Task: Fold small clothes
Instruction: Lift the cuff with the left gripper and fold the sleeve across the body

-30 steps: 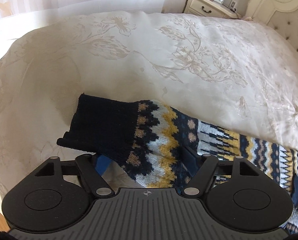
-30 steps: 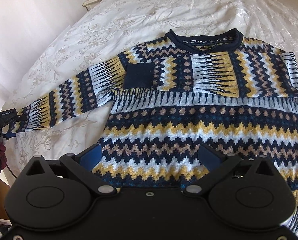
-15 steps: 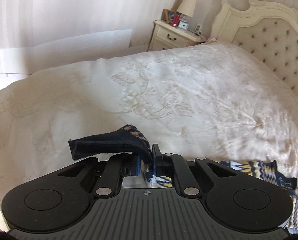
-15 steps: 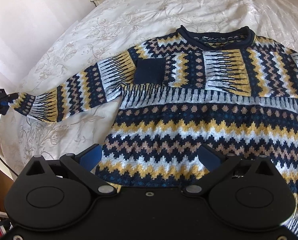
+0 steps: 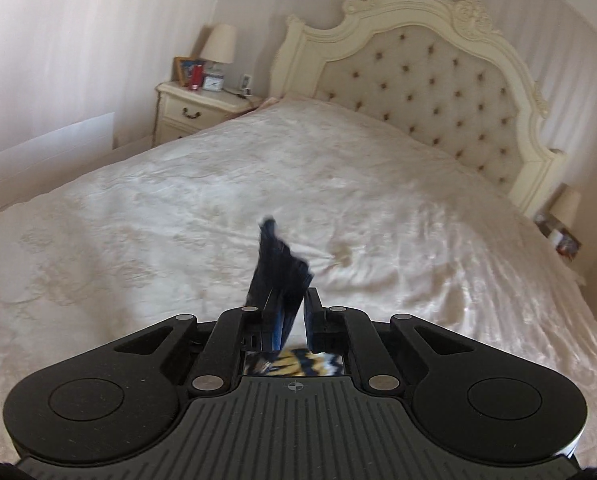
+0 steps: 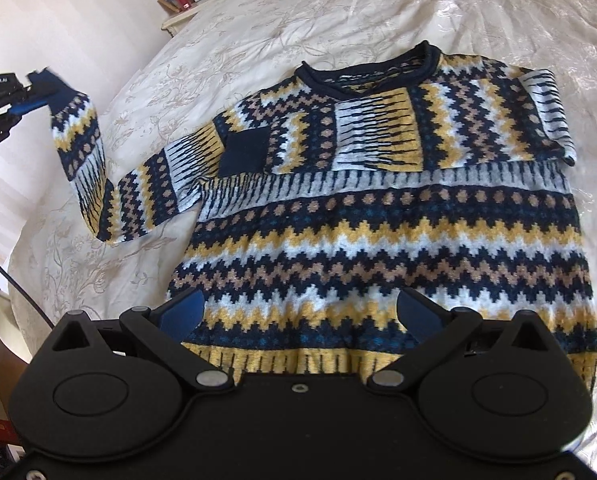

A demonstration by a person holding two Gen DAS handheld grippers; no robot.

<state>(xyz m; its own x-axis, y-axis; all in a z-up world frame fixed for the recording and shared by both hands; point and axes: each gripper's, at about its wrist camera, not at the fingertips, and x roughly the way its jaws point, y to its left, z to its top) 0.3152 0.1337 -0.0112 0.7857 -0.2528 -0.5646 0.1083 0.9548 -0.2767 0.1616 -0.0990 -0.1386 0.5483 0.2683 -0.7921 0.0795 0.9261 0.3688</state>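
Left jaws clamped on navy cuff (image 5: pixel 280 276), sleeve raised off bed (image 6: pixel 258 32), right jaws wide above sweater (image 6: pixel 378 220)

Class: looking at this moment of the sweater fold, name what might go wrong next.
The left gripper pinches only the navy cuff, so it may slip free. The lifted sleeve could drag the sweater askew, since the open right gripper pins nothing.

Left wrist view low over bed (image 5: pixel 378 184), facing headboard (image 5: pixel 430 92), right wrist view looking down on sweater (image 6: pixel 378 208), both sharing nightstand (image 5: pixel 194 108).
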